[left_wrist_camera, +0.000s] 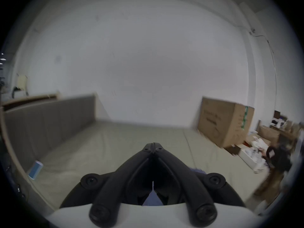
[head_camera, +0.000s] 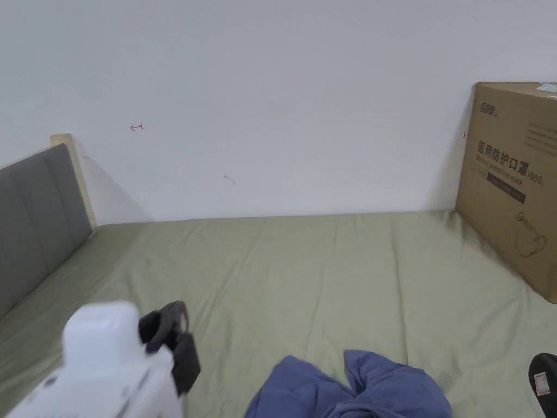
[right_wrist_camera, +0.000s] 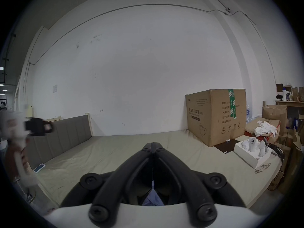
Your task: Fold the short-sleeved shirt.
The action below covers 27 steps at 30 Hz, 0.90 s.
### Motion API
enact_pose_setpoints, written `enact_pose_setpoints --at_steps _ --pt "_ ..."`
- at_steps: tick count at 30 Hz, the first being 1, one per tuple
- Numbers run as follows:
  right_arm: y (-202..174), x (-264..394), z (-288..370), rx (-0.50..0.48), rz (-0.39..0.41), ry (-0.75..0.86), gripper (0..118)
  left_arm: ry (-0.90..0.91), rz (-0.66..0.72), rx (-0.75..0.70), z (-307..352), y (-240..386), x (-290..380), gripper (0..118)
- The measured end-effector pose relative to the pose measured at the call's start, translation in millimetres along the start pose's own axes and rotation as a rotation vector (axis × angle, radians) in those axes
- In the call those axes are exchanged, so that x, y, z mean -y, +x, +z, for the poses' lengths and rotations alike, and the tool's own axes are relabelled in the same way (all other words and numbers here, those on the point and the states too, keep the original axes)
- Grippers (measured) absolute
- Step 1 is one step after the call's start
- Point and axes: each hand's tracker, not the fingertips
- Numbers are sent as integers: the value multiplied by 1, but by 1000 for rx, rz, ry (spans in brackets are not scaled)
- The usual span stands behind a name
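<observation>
Blue short-sleeved shirt (head_camera: 353,389) in a crumpled heap on the olive-green bed sheet (head_camera: 326,266), at the near edge of the head view and cut off by the bottom of the frame. Judged light, soft and limp: no stiffness to hold a shape, likely to sag and bunch wherever lifted, little risk of damage. Best taken, by this judgement, at two matching points such as the shoulders or the hem corners, so that the cloth hangs flat before being laid out; neither seam, collar nor sleeve identifiable in the heap as it lies.

Left gripper (left_wrist_camera: 153,144), jaws together at the tips, nothing between them, raised over the sheet left of the shirt; blurred in all views. Right gripper (right_wrist_camera: 153,143), jaws likewise together and empty, a sliver of blue cloth visible below and behind them.

Cardboard box (head_camera: 514,179) standing on the bed at the right, grey headboard (head_camera: 32,217) at the left. Most of the shirt out of frame; its front, back and orientation not discernible.
</observation>
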Motion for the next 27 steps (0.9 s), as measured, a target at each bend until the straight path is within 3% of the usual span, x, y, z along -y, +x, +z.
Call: enact_pose_setpoints --at_steps 2,4,6,7,8,9,10,11,12,19,21,23,26,27 --pt "3 1 -6 -11 7 -16 0 -296 100 134 -72 -12 -19 0" --pt "7 3 -13 -15 7 -29 0 -474 191 257 -146 -21 -12 0" --pt "13 9 -24 -11 8 -50 0 -544 132 205 -211 -19 8 0" --pt "15 12 -29 -4 8 -61 0 -571 38 165 -236 -14 17 1" --pt "19 15 -35 5 4 -75 0 -600 -43 140 -261 -8 30 13" --pt "22 18 -41 14 -4 -90 0 -633 -98 126 -280 -1 46 37" --pt "25 21 -48 21 -14 -106 0 -682 -107 138 -299 2 60 78" --pt "29 25 -54 25 -26 -123 0 -756 -90 161 -319 4 76 101" --pt "33 28 -61 32 -36 -140 0 -795 -52 179 -334 5 90 110" --pt "54 52 -92 76 -55 -228 0 -947 -96 97 -395 10 170 111" --pt "55 56 -97 83 -55 -247 0 -1053 -117 156 -394 8 194 111" --pt "54 60 -100 79 -57 -264 0 -939 -376 172 -374 31 196 105" --pt "51 65 -106 65 -50 -274 0 -823 -477 214 -340 53 192 57" --pt "50 64 -111 59 -46 -276 0 -807 -498 207 -333 58 192 21"
